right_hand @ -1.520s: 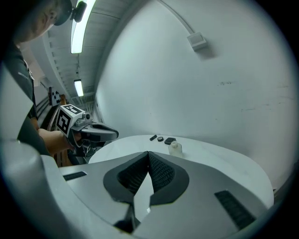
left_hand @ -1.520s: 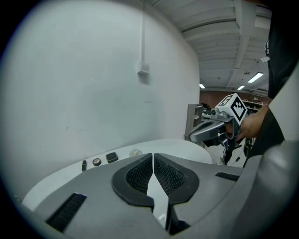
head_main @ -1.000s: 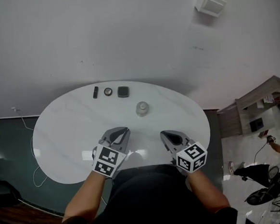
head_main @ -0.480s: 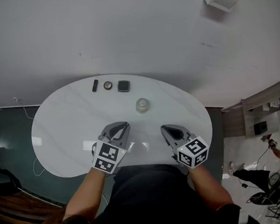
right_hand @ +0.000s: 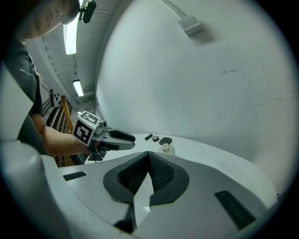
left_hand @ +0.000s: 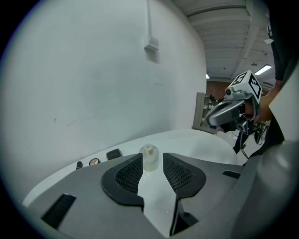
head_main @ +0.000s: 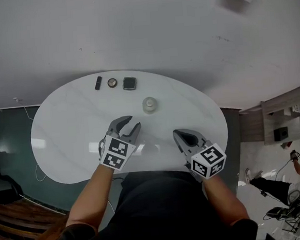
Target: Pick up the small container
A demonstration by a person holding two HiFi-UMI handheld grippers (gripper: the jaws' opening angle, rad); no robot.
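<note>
The small container (head_main: 149, 104), a clear jar with a round lid, stands upright near the middle of the white oval table (head_main: 64, 144). My left gripper (head_main: 130, 124) sits just short of it and to its left. Its jaws have just been opening and hold nothing. In the left gripper view the container (left_hand: 149, 158) shows beyond the gap between the tips (left_hand: 152, 163). My right gripper (head_main: 179, 135) hangs shut and empty over the table's near edge, right of the container. From the right gripper (right_hand: 148, 154), the container (right_hand: 166, 149) lies farther ahead.
Three small dark items line the table's far edge: a slim stick (head_main: 98, 83), a round compact (head_main: 112, 82) and a square case (head_main: 129, 83). A white wall rises behind the table. Dark floor with a cable (head_main: 38, 172) lies to the left.
My left gripper has moved forward and down toward the container and its jaws have opened from shut. The right gripper has barely shifted.
</note>
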